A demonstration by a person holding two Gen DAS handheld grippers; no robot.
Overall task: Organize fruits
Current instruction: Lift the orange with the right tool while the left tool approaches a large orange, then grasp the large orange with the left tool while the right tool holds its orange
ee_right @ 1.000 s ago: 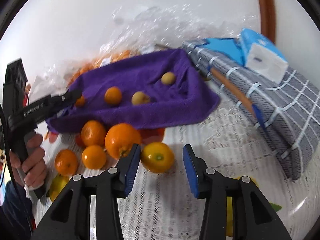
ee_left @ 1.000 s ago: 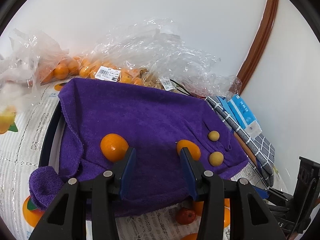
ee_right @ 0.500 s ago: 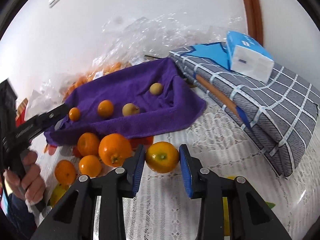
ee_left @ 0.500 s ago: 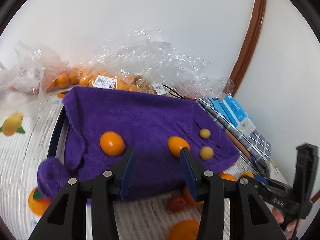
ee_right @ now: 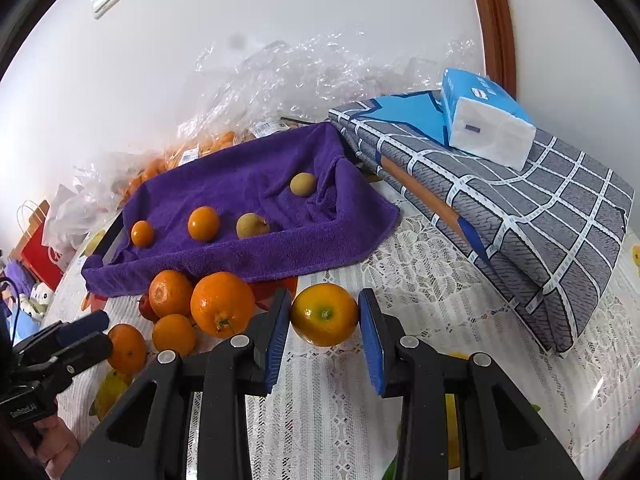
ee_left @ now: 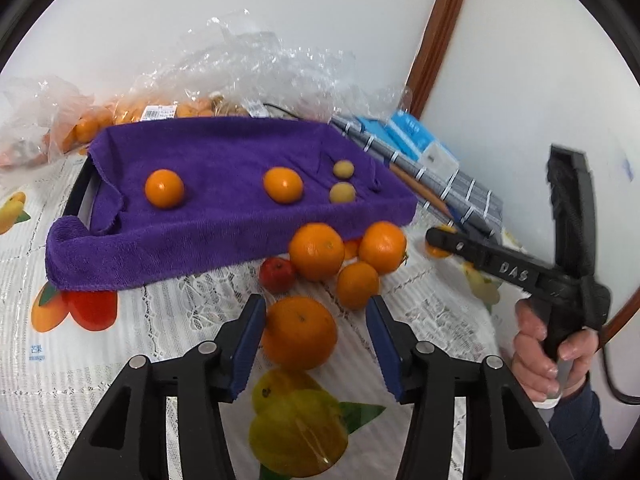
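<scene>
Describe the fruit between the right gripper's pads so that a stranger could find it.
Find the purple towel; on the lace tablecloth before its near edge lies a yellowish orange. It sits apart from the orange pile, showing a green stem spot.

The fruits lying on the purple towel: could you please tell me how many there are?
4: a small orange at the left, another orange beside it, a tan fruit mid-towel, and a second tan fruit by the right fold. None seems hidden.
</scene>
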